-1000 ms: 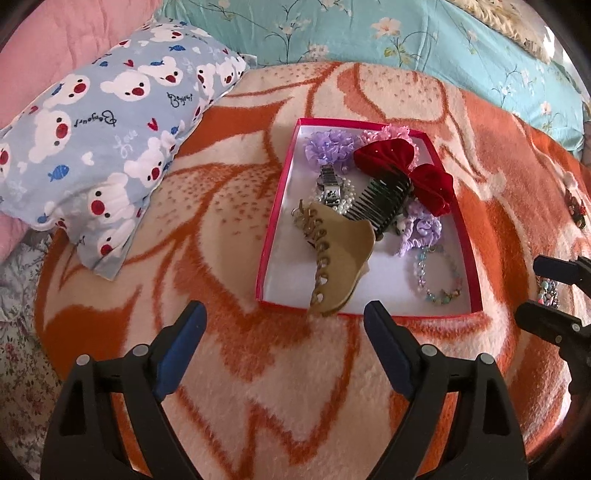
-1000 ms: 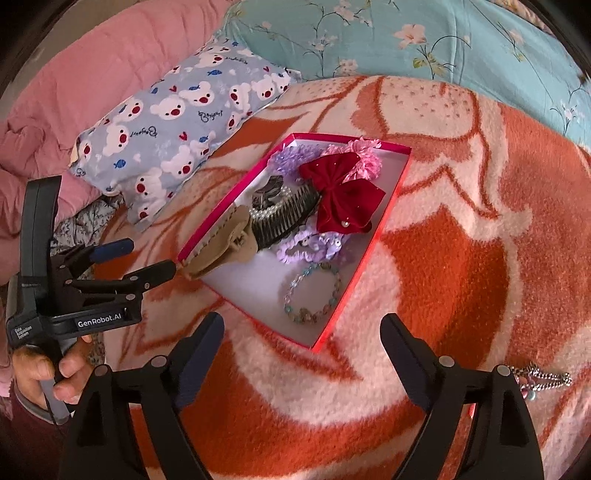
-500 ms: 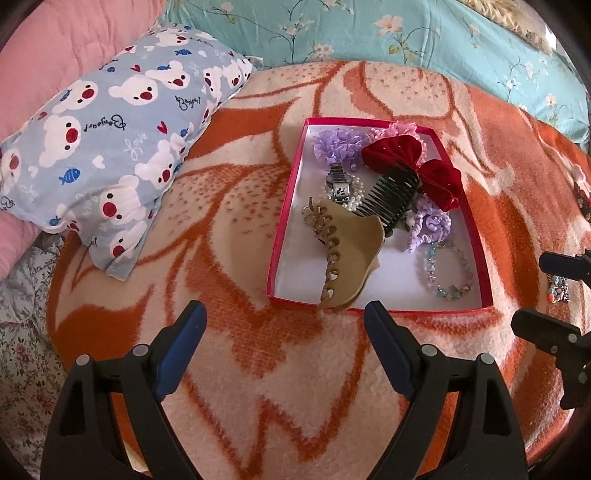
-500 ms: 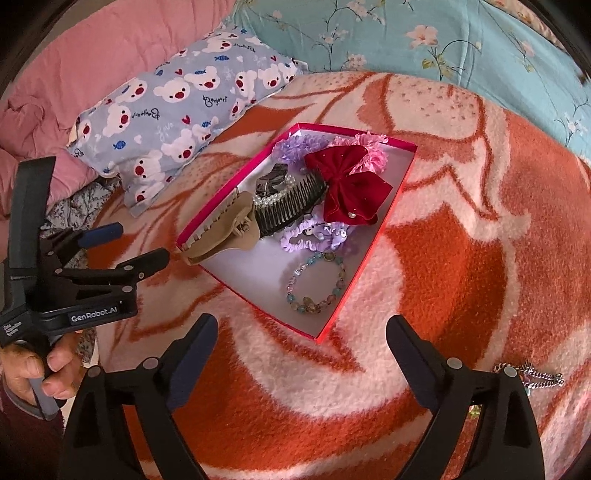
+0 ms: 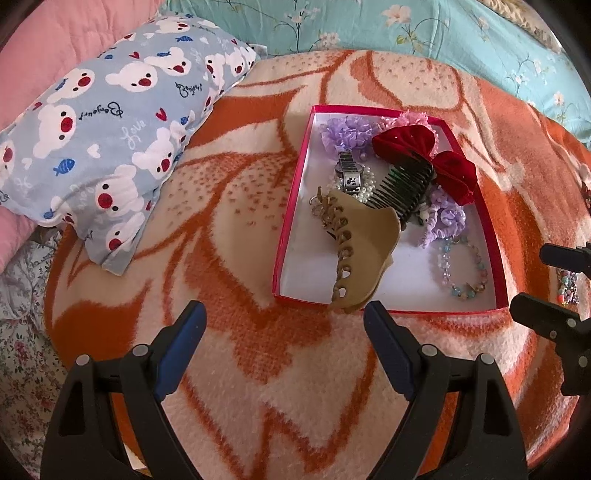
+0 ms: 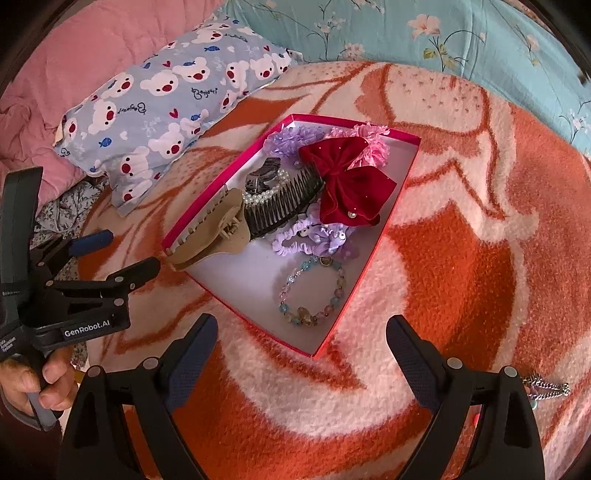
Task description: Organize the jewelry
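Note:
A red-rimmed shallow box (image 5: 291,206) (image 6: 373,251) lies on an orange and cream blanket. Inside it are a tan claw clip (image 5: 360,251) (image 6: 218,229), a dark comb (image 5: 404,186) (image 6: 284,206), a red velvet bow (image 5: 424,155) (image 6: 347,181), a watch (image 5: 351,173), purple scrunchies (image 5: 345,131) (image 6: 317,236) and a bead bracelet (image 5: 461,269) (image 6: 314,291). My left gripper (image 5: 284,347) hovers open before the box's near edge, nothing between its fingers. My right gripper (image 6: 299,350) stands open at the box's near corner, empty. A silver chain (image 6: 546,387) lies on the blanket at the right.
A blue bear-print pillow (image 5: 110,122) lies left of the box, a pink quilt (image 6: 55,66) behind it and a teal floral cover (image 5: 424,33) at the back. More beaded pieces (image 5: 567,290) rest on the blanket right of the box. A hand (image 6: 33,384) grips the left tool.
Both grippers have drawn back a little from the box and shifted; the box sits slightly farther and more to the right in the left view. Nothing was grasped.

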